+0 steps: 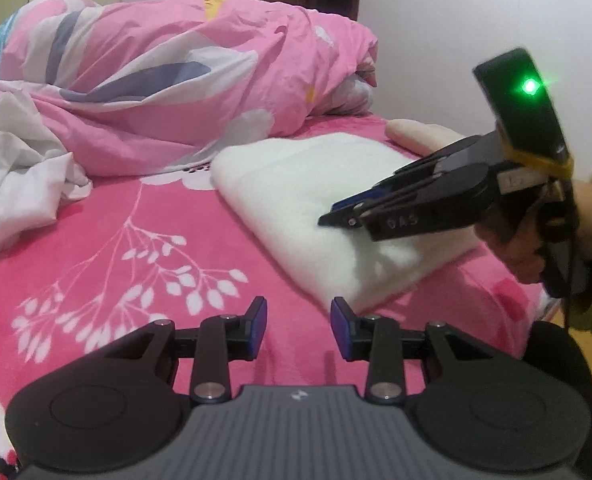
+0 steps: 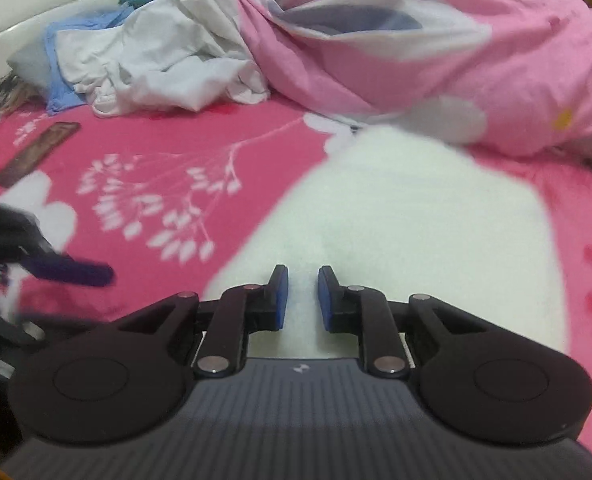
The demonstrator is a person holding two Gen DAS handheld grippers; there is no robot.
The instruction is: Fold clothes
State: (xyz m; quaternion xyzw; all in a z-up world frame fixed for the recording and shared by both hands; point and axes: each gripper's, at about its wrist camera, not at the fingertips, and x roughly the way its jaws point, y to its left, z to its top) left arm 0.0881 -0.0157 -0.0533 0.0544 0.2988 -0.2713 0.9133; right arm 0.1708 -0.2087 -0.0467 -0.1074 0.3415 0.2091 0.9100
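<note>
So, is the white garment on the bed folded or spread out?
Folded. The white garment lies as a thick, compact rectangle with a rounded doubled edge on the pink bed sheet; no sleeves or loose parts show.

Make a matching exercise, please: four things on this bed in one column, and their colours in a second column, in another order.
Things:
1. folded fluffy garment
2. bed sheet
3. crumpled cloth
4. flat object near the left edge of the right wrist view

Colours:
A. brown
B. deep pink with white flowers and leaves
C. plain white, fluffy
D. pale grey-white, wrinkled

Pairs: 1-C, 2-B, 3-D, 4-A
</note>
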